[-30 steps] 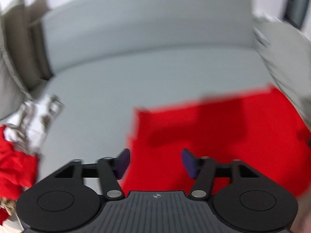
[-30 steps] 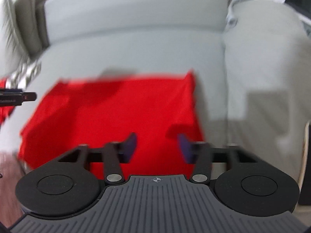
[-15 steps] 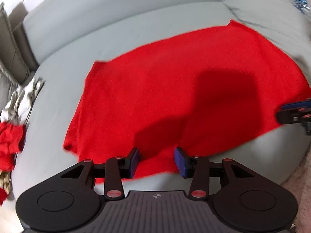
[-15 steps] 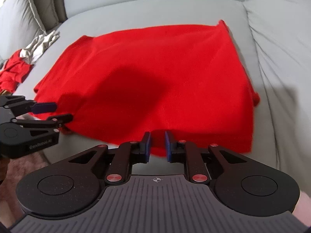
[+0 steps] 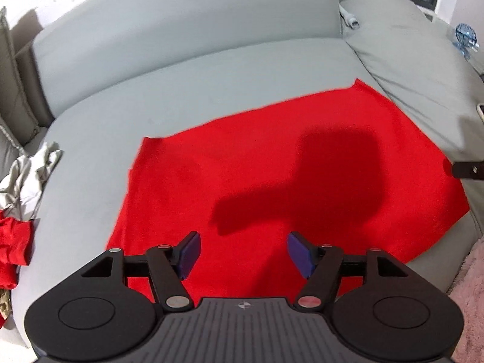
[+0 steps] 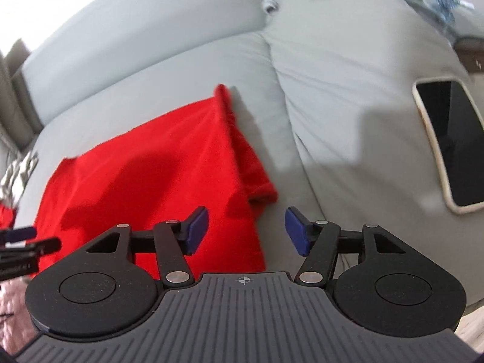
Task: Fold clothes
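Note:
A red garment [image 5: 272,166] lies spread flat on the grey sofa seat [image 5: 196,90]. It also shows in the right wrist view [image 6: 151,166], with a short sleeve [image 6: 260,190] sticking out at its right edge. My left gripper [image 5: 243,254] is open and empty above the garment's near edge. My right gripper [image 6: 246,231] is open and empty, over the garment's right edge by the sleeve. The left gripper's fingertips [image 6: 18,236] show at the left edge of the right wrist view.
A pile of other clothes, white-grey [image 5: 27,169] and red [image 5: 13,242], lies at the seat's left end. A phone [image 6: 450,145] rests on the right cushion [image 6: 348,75]. A blue glass object [image 5: 466,36] stands behind. A pink rug [image 5: 472,287] is at lower right.
Both grippers have opened wider; the right one was nearly shut half a second ago. Both views have tilted up, and the right gripper has shifted toward the garment's right edge.

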### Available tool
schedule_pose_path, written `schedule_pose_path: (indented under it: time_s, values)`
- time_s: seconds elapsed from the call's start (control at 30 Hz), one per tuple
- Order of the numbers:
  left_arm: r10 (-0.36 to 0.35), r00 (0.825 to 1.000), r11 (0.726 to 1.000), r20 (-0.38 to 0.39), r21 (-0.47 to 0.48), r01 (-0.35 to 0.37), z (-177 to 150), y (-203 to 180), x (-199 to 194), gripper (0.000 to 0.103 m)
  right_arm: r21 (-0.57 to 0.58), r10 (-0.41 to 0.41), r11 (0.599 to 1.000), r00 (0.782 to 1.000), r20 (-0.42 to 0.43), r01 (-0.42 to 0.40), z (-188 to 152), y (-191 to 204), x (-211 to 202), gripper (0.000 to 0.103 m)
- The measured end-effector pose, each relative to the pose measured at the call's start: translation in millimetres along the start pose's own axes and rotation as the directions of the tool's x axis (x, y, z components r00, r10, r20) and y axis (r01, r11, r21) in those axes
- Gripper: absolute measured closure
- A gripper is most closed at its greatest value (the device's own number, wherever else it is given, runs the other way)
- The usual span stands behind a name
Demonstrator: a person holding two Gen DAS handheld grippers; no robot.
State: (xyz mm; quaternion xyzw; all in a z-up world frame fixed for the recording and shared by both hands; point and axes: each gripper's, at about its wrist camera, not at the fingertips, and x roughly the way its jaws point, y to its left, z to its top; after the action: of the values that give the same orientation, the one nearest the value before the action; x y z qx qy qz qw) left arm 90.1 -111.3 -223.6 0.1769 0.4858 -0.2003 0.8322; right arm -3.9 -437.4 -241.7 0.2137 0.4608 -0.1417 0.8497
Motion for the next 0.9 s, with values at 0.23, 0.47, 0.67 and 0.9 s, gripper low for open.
schedule_pose_path:
  time_s: [0.23,0.47,0.67,0.9]
  values:
    - [0.008,0.998,1.000,-0.058,0.009,-0.007,0.6,-1.3,23.6,0.038,0.120,0.020,0.993,0.999,-0.036,-0.016,3.9,-13.1,40.6,0.041]
    - [-0.005,0.998,1.000,-0.067,0.031,0.007,-1.1,2.0,28.0,0.037,0.129,0.077,0.989,0.997,-0.028,-0.073,10.1,-22.2,27.7,0.040]
    - [0.031,0.997,0.998,-0.073,0.050,-0.027,2.9,-11.3,30.8,0.038,0.115,0.108,0.989,0.989,-0.100,-0.096,39.0,-51.5,29.1,0.099]
    - [0.043,0.995,0.996,-0.085,0.078,-0.037,5.6,-21.7,24.3,0.038,0.063,0.173,0.985,0.942,-0.288,-0.161,66.1,-40.9,80.3,0.094]
